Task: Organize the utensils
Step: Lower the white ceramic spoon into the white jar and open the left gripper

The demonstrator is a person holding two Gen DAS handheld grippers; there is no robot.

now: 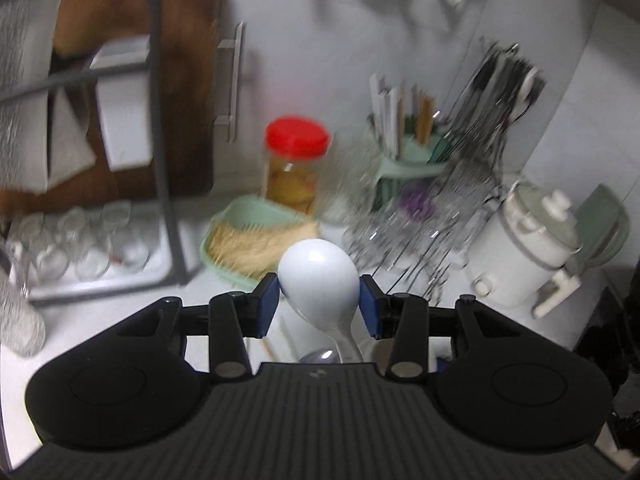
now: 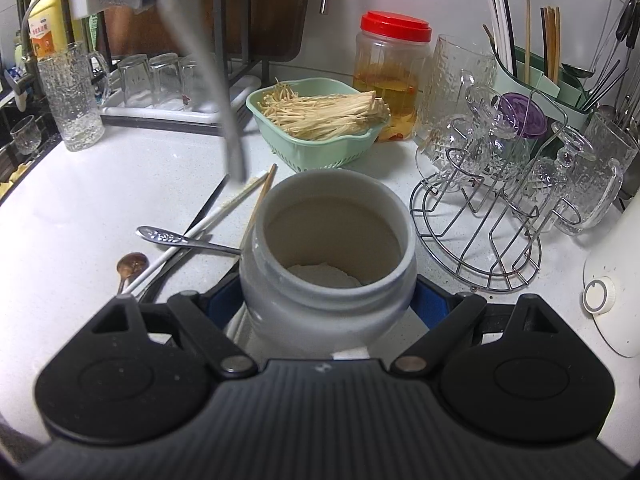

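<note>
White stone-look countertop (image 2: 100,208) carries the loose utensils at left in the right wrist view: a brown wooden spoon (image 2: 130,266), a patterned steel spoon (image 2: 180,239), a white chopstick (image 2: 200,228), a black chopstick (image 2: 208,204) and a tan wooden chopstick (image 2: 262,200), lying crossed and touching beside the jar. Above them hangs the blurred grey handle of a white plastic rice spoon (image 1: 318,280). The left gripper (image 1: 319,304) pinches that spoon's bowl between its blue pads (image 1: 267,306), handle pointing down. At centre, the right gripper (image 2: 326,308) clamps a white wide-mouthed ceramic jar (image 2: 328,256), standing upright on the counter with its mouth open. Behind it sits a green plastic colander (image 2: 316,152) of pale mushrooms and a red-lidded clear jar (image 2: 392,76). At right stands a wire glass rack (image 2: 480,216).
</note>
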